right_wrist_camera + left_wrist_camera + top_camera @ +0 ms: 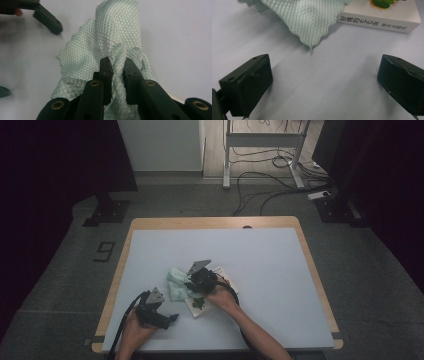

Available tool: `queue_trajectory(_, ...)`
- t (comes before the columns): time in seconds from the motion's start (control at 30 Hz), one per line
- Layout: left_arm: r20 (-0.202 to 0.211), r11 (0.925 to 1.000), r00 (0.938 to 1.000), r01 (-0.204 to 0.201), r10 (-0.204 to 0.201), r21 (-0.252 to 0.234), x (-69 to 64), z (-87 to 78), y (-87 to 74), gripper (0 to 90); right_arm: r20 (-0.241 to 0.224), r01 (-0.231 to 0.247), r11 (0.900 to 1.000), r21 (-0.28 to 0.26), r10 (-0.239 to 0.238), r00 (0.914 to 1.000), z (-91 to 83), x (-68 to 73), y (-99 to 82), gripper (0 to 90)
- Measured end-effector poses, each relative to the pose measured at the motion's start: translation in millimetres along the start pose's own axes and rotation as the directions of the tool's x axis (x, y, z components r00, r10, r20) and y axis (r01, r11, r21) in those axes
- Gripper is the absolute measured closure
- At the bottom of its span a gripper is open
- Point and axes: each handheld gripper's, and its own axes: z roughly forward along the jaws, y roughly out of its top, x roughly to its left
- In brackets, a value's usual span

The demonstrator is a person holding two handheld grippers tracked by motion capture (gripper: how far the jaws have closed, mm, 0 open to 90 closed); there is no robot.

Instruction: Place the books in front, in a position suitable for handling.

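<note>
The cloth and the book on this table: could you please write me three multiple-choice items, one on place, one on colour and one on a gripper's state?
1. Where does the book lie relative to the cloth?
A. partly under it
B. far across the table from it
C. standing upright on it

2. What colour is the cloth?
A. red
B. pale green
C. black

3. How is the right gripper?
A. open above the table
B. shut on the cloth
C. shut on the book

Answers: 1 A, the cloth overlaps the book's corner in the left gripper view; 2 B, its quilted weave is pale green; 3 B, a fold of cloth is pinched between its jaws.
</note>
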Motion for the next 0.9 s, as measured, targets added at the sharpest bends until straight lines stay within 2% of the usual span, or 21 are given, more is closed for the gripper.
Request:
queue_trajectory(0.5,-0.001,1.0,1.0,-0.003,0.003,0.002,0.2,-0.1,0.1,0.0,0.066,-0.047,0.9988,0.011,0.046,0.9968,-14.5,-28.1,-14.8,78.5)
queue_trajectory(0.9,0.001,1.0,1.0,-0.002,0.002,0.002,0.2,-0.1,0.0,0.0,0.124,-0.094,0.9955,0.012,0.092,0.988,-28.6,-54.9,-29.2,78.5)
